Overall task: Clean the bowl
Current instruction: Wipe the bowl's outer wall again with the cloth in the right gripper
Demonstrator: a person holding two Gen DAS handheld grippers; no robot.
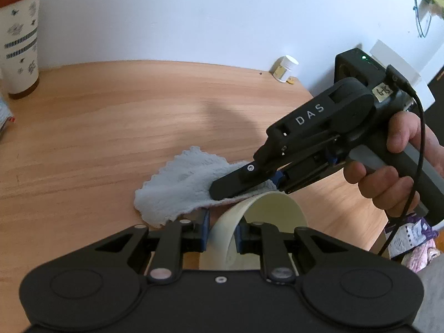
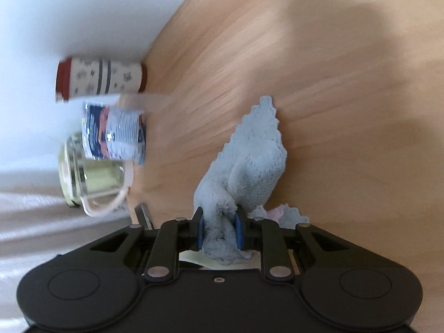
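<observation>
The cream bowl [image 1: 263, 222] is tipped up on edge just above the wooden table [image 1: 111, 127], its wall pinched between the blue pads of the left gripper [image 1: 220, 233], which is clenched on the rim; holding it that way seems meant to turn the open side toward the other hand, so the cloth can get inside. The right gripper [image 2: 219, 231] is clamped on a bunched fold of the pale blue cloth [image 1: 180, 188], and in the left view its fingers sit right over the bowl's upper rim with the loose cloth spilling out past it onto the table. Gripping a wad rather than a corner looks sensible: it gives a soft pad to rub with. The right view is blurred. A patterned cup [image 1: 19, 36] stands well apart at the back by the wall, and a small white jar [image 1: 285, 68] sits at the table's far corner, both out of the way of the wiping.
</observation>
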